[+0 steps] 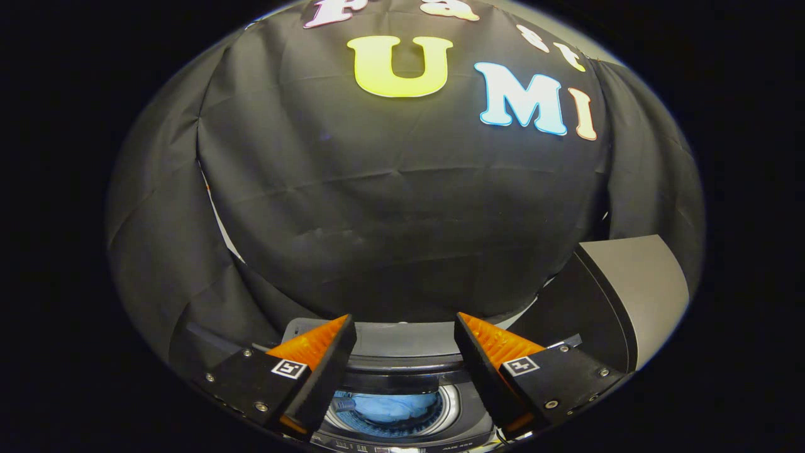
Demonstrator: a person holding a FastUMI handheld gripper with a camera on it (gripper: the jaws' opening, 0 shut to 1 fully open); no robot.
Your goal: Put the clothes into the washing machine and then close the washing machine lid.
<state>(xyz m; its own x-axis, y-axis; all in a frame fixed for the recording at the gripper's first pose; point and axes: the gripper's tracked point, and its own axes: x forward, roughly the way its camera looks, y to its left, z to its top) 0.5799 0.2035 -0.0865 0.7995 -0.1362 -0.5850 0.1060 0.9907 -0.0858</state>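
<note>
Booth w/ washing machine (402,352), clothes (393,408) inside drum; gripper (405,327) fingers apart.

Gripper (405,327) fingers spread wide apart, holding nothing.

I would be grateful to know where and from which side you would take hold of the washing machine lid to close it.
Probably its free upper edge, approached from the front. The lid stands raised beside the drum opening, right of the open tool, hinged low, so its top edge gives most leverage for swinging it down over the blue clothes in the drum. The fingers hold nothing.
</note>
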